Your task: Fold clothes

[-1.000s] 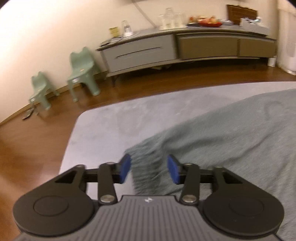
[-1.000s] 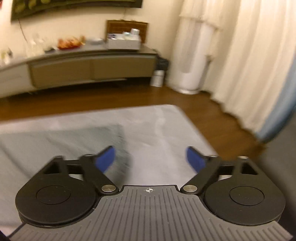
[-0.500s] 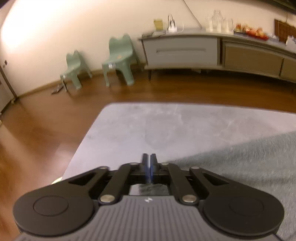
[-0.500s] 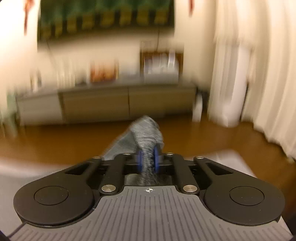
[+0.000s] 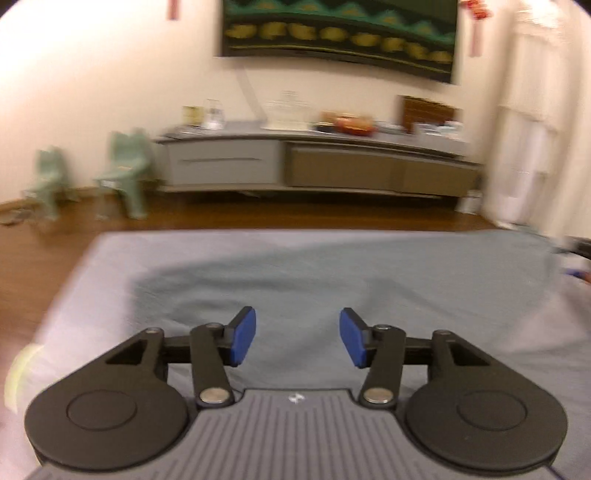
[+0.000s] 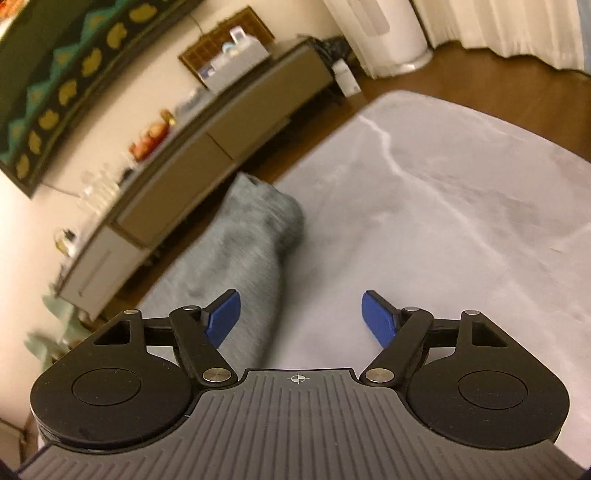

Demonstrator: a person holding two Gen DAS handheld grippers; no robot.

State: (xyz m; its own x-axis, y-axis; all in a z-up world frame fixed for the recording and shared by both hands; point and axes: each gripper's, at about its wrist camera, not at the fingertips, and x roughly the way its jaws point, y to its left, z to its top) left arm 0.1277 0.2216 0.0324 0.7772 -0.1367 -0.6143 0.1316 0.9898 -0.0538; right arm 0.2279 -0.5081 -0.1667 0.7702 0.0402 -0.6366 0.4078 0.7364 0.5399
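A grey-green knitted garment lies spread on the pale grey surface in the left wrist view. My left gripper hovers over its near part, open, with nothing between the blue pads. In the right wrist view one folded edge of the garment runs away from me on the left. My right gripper is open; its left pad sits over the cloth and its right pad over bare surface. Nothing is gripped.
A long grey sideboard with dishes stands against the far wall. Two small green chairs stand on the wooden floor at the left. A white appliance and curtains are at the right. The surface's far edge meets wooden floor.
Half a second ago both grippers were shut, the right one on a bunch of the garment held up. Now both are open and the garment lies on the surface.
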